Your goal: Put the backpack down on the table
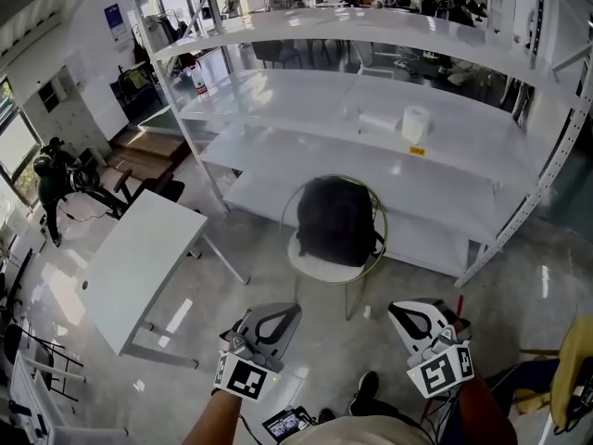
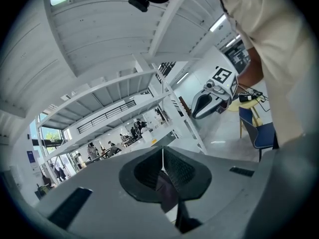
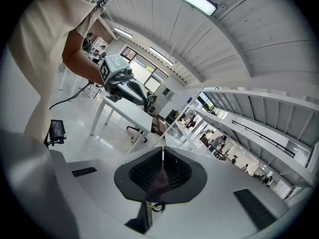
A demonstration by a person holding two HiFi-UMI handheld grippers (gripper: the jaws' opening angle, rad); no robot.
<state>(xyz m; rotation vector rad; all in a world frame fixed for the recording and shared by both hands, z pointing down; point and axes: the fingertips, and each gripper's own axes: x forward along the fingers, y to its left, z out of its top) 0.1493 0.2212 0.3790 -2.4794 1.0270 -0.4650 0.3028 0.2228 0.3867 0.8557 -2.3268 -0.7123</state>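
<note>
No writing is legible; the yellow tag (image 1: pixel 417 150) on the shelf (image 1: pixel 482 133) is too small to read.

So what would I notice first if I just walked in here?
You'd first spot the black backpack sitting on a round white chair in the middle of the floor, in front of a big white shelf rack. Next come the left gripper and right gripper at the bottom, both shut, and a white table off to the left.

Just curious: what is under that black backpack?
The black fabric backpack rests on a round white chair with a thin wire frame; most of its seat is hidden.
</note>
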